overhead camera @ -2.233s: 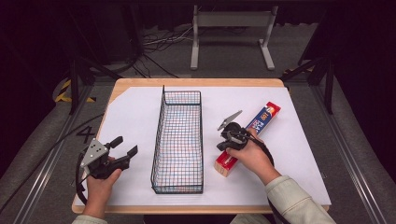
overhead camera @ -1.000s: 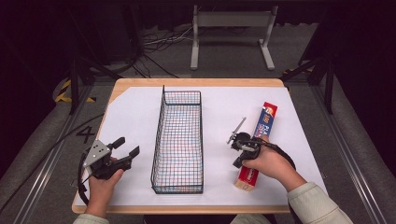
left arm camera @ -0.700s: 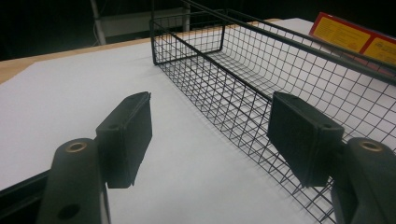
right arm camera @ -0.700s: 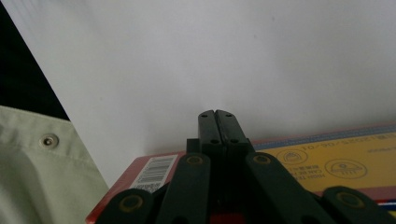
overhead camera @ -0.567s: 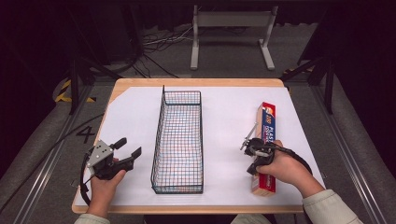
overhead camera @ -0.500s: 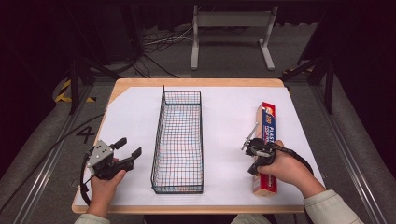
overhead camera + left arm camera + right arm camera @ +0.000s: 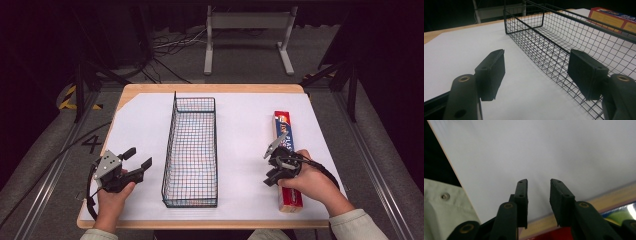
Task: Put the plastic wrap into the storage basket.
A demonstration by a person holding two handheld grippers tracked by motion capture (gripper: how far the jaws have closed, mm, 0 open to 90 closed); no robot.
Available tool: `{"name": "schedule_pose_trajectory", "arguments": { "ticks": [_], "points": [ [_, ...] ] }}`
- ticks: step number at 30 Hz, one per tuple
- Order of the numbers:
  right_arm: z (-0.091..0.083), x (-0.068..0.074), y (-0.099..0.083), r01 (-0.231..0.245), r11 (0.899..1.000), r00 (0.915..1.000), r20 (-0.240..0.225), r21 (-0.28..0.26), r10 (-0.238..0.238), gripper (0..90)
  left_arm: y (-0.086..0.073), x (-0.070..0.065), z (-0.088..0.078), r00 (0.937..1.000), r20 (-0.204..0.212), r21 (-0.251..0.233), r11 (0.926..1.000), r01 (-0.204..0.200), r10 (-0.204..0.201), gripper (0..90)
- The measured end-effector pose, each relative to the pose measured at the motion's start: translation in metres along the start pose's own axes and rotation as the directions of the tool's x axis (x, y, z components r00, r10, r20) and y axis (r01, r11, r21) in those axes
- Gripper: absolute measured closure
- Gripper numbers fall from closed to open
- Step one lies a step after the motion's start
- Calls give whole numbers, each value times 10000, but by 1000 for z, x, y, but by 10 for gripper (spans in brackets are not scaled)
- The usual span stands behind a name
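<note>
The right claw (image 7: 272,165) rests over the long red box of plastic wrap (image 7: 286,150), which lies flat on the white sheet of the bench (image 7: 240,130) along its right side. Its jaws have just been opening and now stand a little apart with nothing between them. In the right gripper view they point past the box's long edge (image 7: 599,202) toward bare white sheet, and the box's red and yellow face shows just below and behind the jaw tips. The hand that carries this claw covers the near part of the box, and the far end of the box reaches out ahead of the claw.

The left claw (image 7: 137,159) is held near the bench's front left corner, jaws wide apart and empty. Just beside it, on the side toward the right claw, stands a long black wire basket (image 7: 191,150), empty, with its long side running away from the person. In the left gripper view the basket's near wall (image 7: 554,50) passes close by one jaw without touching it, and the box (image 7: 614,18) shows beyond the basket. The basket stands between the two claws, well apart from the box.
</note>
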State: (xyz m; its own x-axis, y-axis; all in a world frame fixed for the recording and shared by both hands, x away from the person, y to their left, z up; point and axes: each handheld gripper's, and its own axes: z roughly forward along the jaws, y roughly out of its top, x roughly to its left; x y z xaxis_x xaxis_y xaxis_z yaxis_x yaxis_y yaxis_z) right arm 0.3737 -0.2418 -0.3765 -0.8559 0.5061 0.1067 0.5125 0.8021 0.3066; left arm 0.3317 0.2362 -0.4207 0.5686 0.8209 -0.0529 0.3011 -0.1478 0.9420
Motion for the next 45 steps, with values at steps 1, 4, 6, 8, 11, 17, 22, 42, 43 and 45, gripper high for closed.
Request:
{"name": "schedule_pose_trajectory", "arguments": {
  "ticks": [1,4,6,8,11,17,22,42,43,45],
  "points": [
    [-3,0,1,16,9991,10000,29,-413,-15,618,0,0,0,10000,-8,2,10000,-3,3,306],
    [-14,0,1,5,9876,9999,161,-1569,21,598,0,0,0,10000,-4,6,10000,18,-18,306],
    [-23,-1,1,158,9655,9990,452,-2601,-42,552,0,0,0,10000,-10,-10,10000,23,-23,306],
    [-27,-1,-1,201,9503,9976,688,-3107,14,552,0,0,0,10000,-12,-22,10000,19,-19,305],
    [-37,-2,-4,-27,9153,9942,974,-4027,458,457,0,0,0,9998,-171,-23,10000,81,-81,305],
    [-53,-6,-12,-796,8581,9779,1271,-5073,1658,404,-4,-5,1,9975,-706,143,9999,-83,93,307],
    [-54,-12,-15,-1114,8373,9691,1280,-5352,2108,368,-4,-7,0,9984,-552,85,9999,-114,119,308],
    [-53,-31,-35,-1202,6813,8146,3205,-7220,4834,416,-5,-6,0,9973,-728,55,10000,-73,77,311],
    [-51,-32,-34,-1407,6689,8127,3007,-7299,4991,403,-5,-6,0,9971,-751,63,10000,-70,75,312],
    [-49,-33,-33,-1369,6732,7863,3336,-7266,5200,383,-5,-6,0,9968,-802,77,10000,-60,66,313]
  ]
}}
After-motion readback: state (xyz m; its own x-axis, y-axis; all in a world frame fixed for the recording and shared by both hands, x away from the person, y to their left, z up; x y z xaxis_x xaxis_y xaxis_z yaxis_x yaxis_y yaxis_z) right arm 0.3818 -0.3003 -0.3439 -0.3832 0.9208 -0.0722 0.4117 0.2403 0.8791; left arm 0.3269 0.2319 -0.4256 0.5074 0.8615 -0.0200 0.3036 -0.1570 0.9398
